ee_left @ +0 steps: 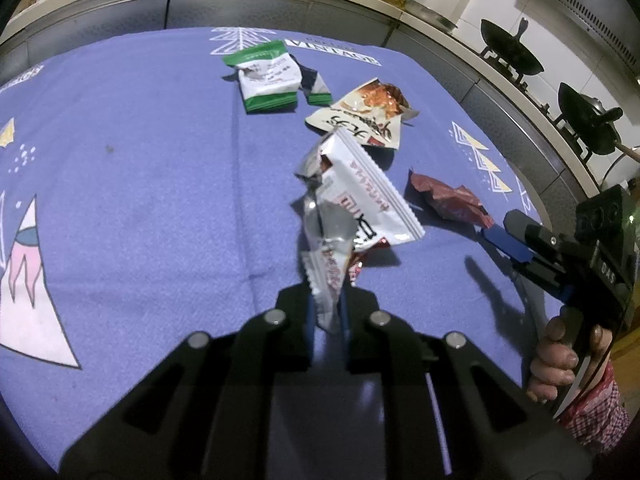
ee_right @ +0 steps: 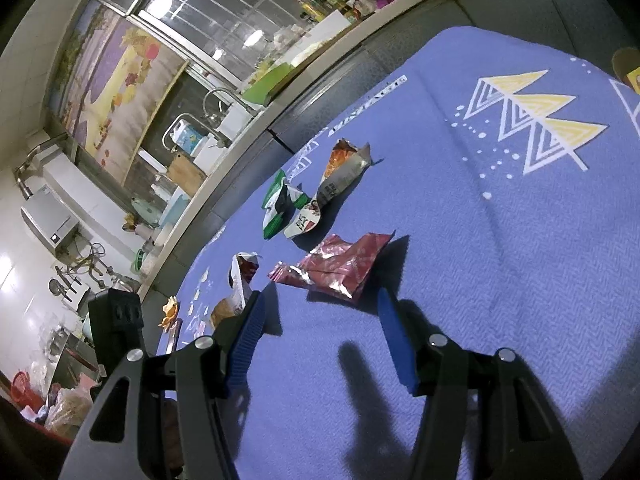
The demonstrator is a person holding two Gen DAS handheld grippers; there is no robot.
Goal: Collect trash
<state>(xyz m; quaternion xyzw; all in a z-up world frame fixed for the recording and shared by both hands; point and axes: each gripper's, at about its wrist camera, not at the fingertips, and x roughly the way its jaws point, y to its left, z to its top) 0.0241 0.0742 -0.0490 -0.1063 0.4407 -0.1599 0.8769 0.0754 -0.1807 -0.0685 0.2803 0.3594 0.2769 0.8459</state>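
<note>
Kitchen counters ring a table (ee_left: 140,160) under a blue printed cloth strewn with wrappers. The left gripper (ee_left: 326,308) has its fingers pinched tight on a silver-and-white wrapper (ee_left: 348,204), lifted off the cloth. The right gripper (ee_right: 320,320) hovers just short of a crumpled maroon wrapper (ee_right: 340,264), fingers spread, nothing between them.
</note>
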